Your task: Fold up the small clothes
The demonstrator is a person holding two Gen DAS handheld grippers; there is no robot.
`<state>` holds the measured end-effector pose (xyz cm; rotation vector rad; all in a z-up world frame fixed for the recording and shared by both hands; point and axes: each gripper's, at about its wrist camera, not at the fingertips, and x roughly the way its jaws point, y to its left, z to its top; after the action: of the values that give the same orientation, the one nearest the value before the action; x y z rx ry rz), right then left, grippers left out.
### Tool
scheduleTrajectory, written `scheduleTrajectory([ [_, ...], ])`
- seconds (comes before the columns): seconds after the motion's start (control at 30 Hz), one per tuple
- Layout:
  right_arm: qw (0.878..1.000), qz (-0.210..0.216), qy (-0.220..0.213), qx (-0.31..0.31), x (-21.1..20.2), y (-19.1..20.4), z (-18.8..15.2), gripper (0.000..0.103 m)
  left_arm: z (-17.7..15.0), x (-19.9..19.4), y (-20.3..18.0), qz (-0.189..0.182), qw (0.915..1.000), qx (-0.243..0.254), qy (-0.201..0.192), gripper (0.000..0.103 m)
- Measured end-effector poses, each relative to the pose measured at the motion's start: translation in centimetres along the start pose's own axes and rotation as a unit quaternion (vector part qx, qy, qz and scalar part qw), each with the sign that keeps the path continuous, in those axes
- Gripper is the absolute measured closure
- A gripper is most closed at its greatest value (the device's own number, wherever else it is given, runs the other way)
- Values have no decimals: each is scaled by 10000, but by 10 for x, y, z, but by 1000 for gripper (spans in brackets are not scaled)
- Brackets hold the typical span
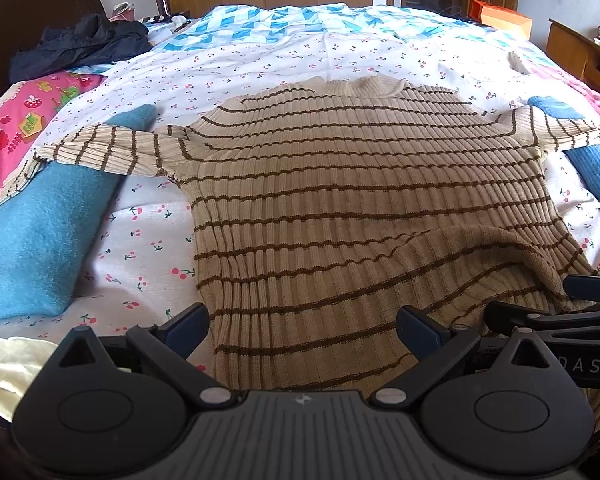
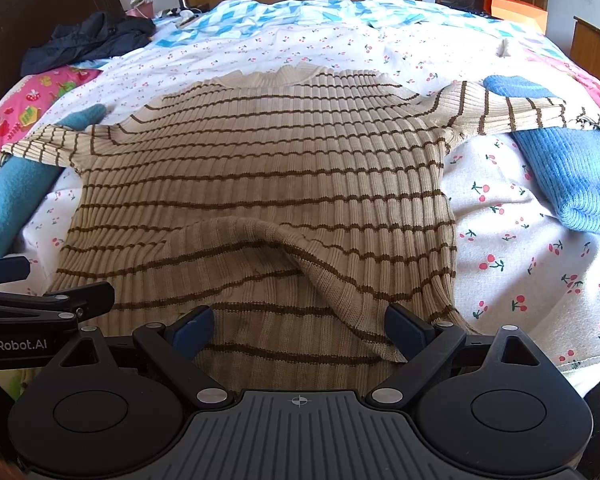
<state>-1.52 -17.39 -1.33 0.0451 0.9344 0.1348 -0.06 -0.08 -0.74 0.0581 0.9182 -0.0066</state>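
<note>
A: Where's the sweater (image 1: 340, 184) rn?

B: Flat on the bed (image 1: 260, 60), collar at the far end, hem nearest the fingers. Both sleeves spread out sideways, each lying over a blue knit piece (image 1: 40, 240). Laid out like that prob so the sides can be folded inward.

A: Left gripper (image 1: 302, 326)?

B: Fingers spread wide, holding nothing. Hem runs between them; left fingertip (image 1: 188, 326) sits at the hem's left edge, the other over the cloth. Contact w/ fabric — can't tell, looks just above.

A: Right gripper (image 2: 300, 328)?

B: Same deal, fingers wide apart, empty. Hem passes between them. There's a raised ridge (image 2: 260, 232) in the fabric just ahead of the fingers, running down toward the right fingertip (image 2: 406, 330).

A: Why both parked at the hem?

B: My guess: lined up side by side, close together, to pinch the bottom edge & either tug out that ridge or lift the hem toward the collar. Fold not yet begun, imo. Ribbed knit's stretchy, so uneven pull could skew it.
</note>
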Motion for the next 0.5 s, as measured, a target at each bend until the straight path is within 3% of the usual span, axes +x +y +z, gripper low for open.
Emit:
scheduleTrajectory([
  [0.5, 10000, 15, -5, -20, 1, 2, -1, 9, 0, -2, 0, 44, 10000, -28, 9, 0],
])
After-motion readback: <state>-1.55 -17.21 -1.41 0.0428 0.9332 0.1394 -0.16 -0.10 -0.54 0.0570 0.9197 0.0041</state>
